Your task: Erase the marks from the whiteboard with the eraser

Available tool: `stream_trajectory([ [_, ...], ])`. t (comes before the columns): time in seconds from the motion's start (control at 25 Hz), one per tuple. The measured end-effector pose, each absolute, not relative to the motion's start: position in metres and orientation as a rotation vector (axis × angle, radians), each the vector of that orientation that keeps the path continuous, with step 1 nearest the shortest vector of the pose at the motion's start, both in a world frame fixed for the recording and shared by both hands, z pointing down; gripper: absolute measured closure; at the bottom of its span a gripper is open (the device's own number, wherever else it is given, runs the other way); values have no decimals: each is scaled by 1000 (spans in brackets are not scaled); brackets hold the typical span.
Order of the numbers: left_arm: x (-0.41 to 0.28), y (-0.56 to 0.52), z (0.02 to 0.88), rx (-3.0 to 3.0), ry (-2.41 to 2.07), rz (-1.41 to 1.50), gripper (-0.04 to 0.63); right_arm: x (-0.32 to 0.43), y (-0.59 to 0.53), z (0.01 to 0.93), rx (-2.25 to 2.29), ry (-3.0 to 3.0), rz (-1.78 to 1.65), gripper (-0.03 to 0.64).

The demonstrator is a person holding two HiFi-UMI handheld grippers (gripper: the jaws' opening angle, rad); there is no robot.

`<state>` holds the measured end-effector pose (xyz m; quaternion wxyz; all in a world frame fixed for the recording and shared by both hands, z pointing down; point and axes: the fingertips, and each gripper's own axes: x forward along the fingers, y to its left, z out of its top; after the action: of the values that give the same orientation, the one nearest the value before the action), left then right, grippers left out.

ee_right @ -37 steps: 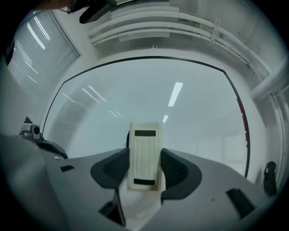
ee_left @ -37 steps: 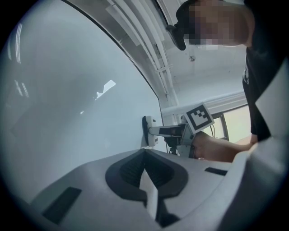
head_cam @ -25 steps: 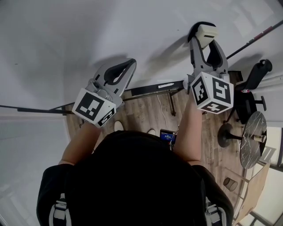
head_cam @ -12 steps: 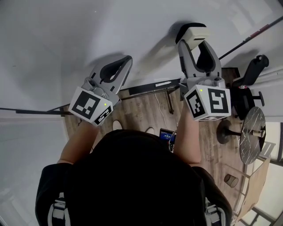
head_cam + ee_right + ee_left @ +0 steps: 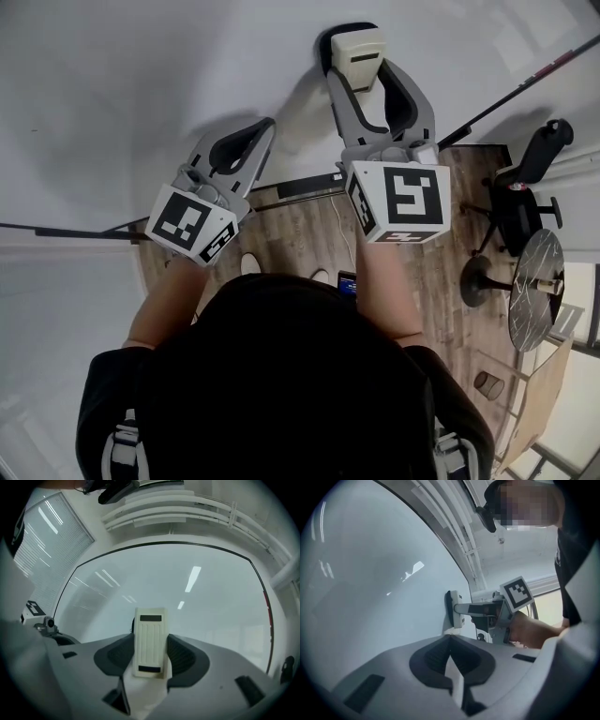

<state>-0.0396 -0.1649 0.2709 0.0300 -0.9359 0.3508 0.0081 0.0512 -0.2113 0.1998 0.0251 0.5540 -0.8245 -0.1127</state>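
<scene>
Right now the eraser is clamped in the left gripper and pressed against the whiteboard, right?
No: the eraser is clamped in the right gripper, not the left, and pressed against the whiteboard; the right gripper view shows it.

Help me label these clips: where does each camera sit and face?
Head view: on the person's head, steeply down along the whiteboard; shows forearms, left gripper, right gripper.
Left gripper view: on that gripper, along its closed jaws toward the eraser against the whiteboard; shows the right hand.
Right gripper view: on that gripper, facing the whiteboard past the clamped eraser.
Shared: whiteboard and eraser, all three.
</scene>
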Motion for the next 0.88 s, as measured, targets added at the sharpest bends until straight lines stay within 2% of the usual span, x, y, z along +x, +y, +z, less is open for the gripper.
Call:
stream_trajectory([
  [0.2, -42, -167, 270, -2879, 1088, 30, 591, 65, -218, 201, 1760, -2498, -366, 396],
  [0.48, -36, -169, 272, -2883, 1098, 20, 591, 145, -245, 215, 1945, -2356, -266, 396],
  [0.88, -40, -167, 270, -2886, 1083, 20, 591, 147, -235, 216, 1948, -2381, -254, 396],
])
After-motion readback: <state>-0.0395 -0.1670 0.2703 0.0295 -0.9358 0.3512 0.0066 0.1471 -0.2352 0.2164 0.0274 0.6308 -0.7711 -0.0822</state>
